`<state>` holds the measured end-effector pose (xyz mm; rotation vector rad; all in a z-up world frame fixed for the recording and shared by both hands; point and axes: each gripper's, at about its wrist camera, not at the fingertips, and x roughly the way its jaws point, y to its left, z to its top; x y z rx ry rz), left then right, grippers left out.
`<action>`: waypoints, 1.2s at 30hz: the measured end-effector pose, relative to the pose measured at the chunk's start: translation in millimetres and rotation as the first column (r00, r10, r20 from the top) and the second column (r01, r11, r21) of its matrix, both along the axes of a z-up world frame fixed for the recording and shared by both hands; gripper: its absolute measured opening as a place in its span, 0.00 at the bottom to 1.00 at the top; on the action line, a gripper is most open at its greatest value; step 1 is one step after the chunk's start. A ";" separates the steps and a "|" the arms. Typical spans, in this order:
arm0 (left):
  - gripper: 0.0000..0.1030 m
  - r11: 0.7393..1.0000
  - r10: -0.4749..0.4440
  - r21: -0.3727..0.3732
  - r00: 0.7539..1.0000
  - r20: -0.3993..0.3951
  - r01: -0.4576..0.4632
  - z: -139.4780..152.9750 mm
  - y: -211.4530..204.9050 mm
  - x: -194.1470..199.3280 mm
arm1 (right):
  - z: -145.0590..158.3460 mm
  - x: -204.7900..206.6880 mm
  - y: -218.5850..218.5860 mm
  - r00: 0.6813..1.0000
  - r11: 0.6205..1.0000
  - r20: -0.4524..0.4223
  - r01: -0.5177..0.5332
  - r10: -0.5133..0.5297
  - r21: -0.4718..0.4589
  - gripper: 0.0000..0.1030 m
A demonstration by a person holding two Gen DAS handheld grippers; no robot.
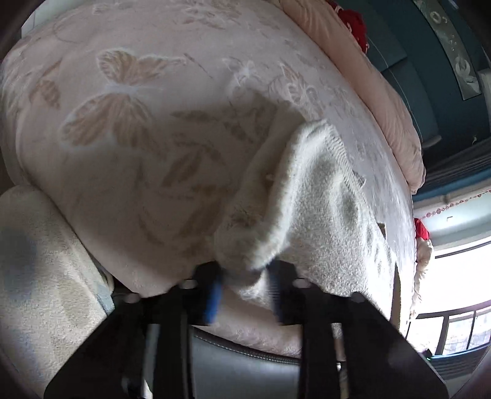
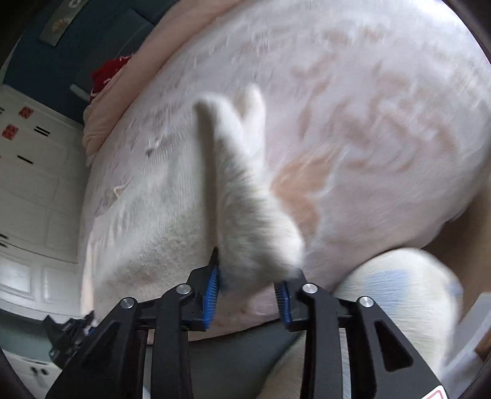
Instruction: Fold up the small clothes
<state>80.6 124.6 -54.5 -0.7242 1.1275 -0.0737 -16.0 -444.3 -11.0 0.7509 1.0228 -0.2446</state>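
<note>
A small white fluffy garment (image 1: 310, 214) lies on a pink bedspread with butterfly prints (image 1: 129, 122). In the left wrist view my left gripper (image 1: 245, 276) is closed on a bunched edge of the garment, which rises in a fold between the blue pads. In the right wrist view the garment (image 2: 242, 196) stands up in a ridge in front of my right gripper (image 2: 248, 288). The right jaws are apart, and the cloth hangs between them; the view is motion-blurred.
A second folded pale cloth with blue patches (image 1: 33, 270) lies at the bed's near edge, also in the right wrist view (image 2: 396, 291). A pink quilt (image 1: 377, 92) with a red item (image 1: 356, 24) lies at the far side. White cabinets (image 2: 33, 184) stand beside the bed.
</note>
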 end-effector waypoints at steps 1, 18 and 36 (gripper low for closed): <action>0.52 1.000 0.008 0.007 1.000 0.004 -0.008 0.8 1.0 1.3 | 11.7 -0.2 0.4 1.000 0.998 -0.004 0.003 -0.003 -0.062 0.37; 0.84 1.000 0.016 -0.008 0.999 0.037 -0.016 -12.3 -3.1 6.3 | 16.1 164.8 195.2 0.872 0.850 -0.028 -0.484 0.489 -0.209 0.07; 0.22 0.999 -0.037 -0.026 0.980 0.196 0.043 30.8 -22.1 41.8 | -48.6 226.6 203.9 0.872 0.851 -0.122 -0.490 0.475 -0.189 0.00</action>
